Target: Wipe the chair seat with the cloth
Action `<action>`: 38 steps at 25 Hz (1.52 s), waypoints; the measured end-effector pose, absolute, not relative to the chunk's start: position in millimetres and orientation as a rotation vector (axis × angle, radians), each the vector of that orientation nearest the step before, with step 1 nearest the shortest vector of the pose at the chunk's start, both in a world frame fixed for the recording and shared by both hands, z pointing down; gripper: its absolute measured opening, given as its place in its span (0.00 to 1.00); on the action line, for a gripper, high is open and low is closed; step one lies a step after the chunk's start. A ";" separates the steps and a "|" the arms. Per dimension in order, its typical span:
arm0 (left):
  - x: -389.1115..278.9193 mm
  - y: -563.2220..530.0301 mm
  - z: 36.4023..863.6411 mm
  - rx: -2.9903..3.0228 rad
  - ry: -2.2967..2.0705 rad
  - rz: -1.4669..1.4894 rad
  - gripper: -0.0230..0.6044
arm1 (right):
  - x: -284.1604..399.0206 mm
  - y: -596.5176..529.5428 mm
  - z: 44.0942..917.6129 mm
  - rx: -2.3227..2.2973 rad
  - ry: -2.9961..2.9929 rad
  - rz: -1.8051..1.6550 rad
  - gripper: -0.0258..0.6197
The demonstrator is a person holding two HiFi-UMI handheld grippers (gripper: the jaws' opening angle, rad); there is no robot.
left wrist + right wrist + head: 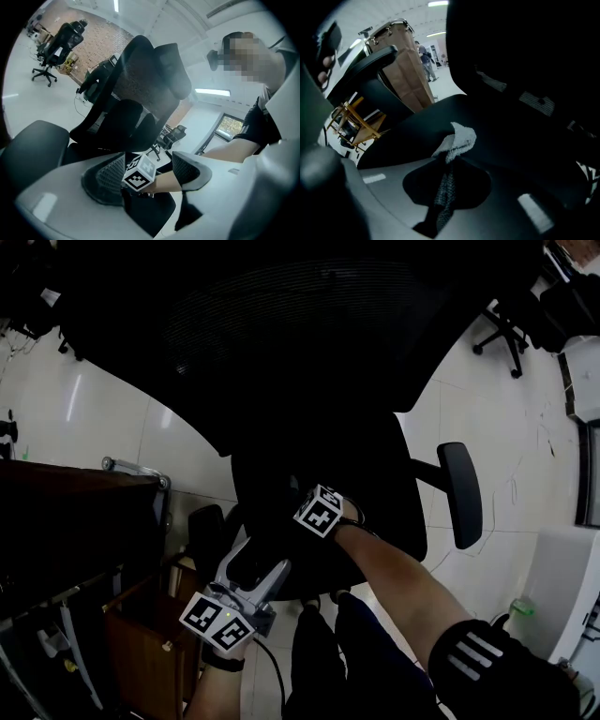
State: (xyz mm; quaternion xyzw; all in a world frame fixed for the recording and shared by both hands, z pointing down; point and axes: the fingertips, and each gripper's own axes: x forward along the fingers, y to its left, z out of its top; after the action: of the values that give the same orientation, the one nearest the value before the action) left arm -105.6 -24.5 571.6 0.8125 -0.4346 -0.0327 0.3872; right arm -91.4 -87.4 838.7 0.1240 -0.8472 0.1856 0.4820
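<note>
The right claw (449,165) is clamped on a white cloth (460,137), and the cloth's bunched free end lies on the chair seat (408,133). The left claw (255,568) hangs just off the seat's front edge, with its jaws apart and empty. Risk: the pinch looks narrow, so drag across the seat fabric could pull the cloth free.

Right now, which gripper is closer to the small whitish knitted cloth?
Right. The right gripper is shut on the whitish knitted cloth, on the black chair seat. The left gripper hangs open and empty near the seat's front edge, apart from it.
</note>
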 end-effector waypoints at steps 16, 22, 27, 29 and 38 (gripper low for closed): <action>-53.4 -15.6 573.4 2.077 -0.990 -0.050 0.57 | 123.3 -137.7 825.5 0.744 -1.835 0.527 0.09; -75.0 -6.3 567.3 2.048 -1.059 -0.049 0.57 | -33.4 -73.0 801.1 0.400 -2.090 0.522 0.09; -96.1 9.5 561.0 2.043 -1.117 -0.037 0.57 | -132.6 2.7 800.2 0.132 -2.173 0.473 0.09; -99.5 15.8 561.9 2.038 -1.124 -0.033 0.57 | -147.9 20.1 804.3 0.094 -2.167 0.500 0.09; -82.2 24.0 564.7 2.039 -1.080 -0.018 0.57 | -74.7 27.1 832.5 0.107 -2.059 0.505 0.09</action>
State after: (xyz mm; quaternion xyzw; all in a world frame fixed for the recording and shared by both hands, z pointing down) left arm -82.2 24.0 564.7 0.8081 -0.4277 -0.0071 0.4050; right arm -74.7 27.1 832.5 0.0441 -0.8468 0.2078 0.4877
